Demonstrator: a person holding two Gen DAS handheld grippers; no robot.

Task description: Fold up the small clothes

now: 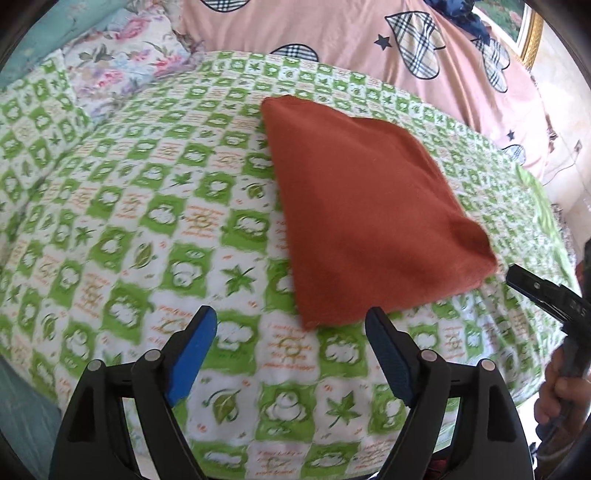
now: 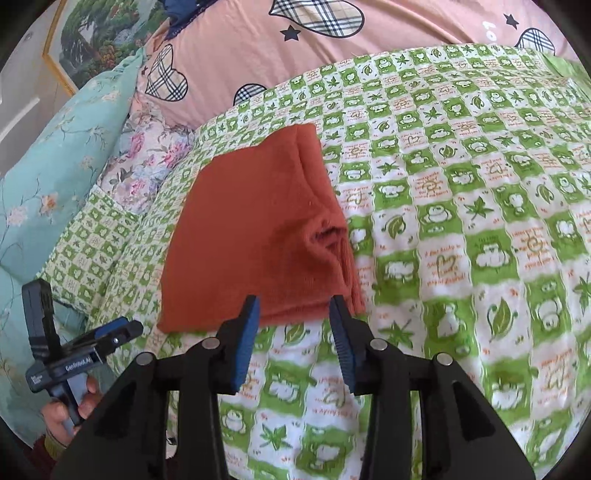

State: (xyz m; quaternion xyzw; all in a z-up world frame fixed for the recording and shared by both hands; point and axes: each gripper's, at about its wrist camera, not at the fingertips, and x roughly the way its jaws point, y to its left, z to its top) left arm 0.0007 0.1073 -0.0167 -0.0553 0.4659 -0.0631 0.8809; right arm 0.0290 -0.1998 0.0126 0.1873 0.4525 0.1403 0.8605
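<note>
A rust-red garment (image 1: 369,218) lies folded into a compact slab on the bed (image 1: 129,206), whose cover is a green-and-white check of leaves and frogs. In the left wrist view it fills the centre and right of the frame, one corner pointing toward the lower middle. The left gripper (image 1: 291,325) hangs at the bottom of that frame, its blue-padded jaws wide apart and holding nothing, the garment's near corner just beyond the gap. In the right wrist view the garment (image 2: 255,236) sits centre left, a ribbed opening showing on its right side. The right gripper (image 2: 295,314) is at the garment's near edge with jaws apart and empty; whether the pads touch the cloth cannot be told. A pink quilt (image 1: 332,33) with plaid hearts lies across the top of both frames, and a floral pillow (image 2: 147,158) lies at the upper left.
</note>
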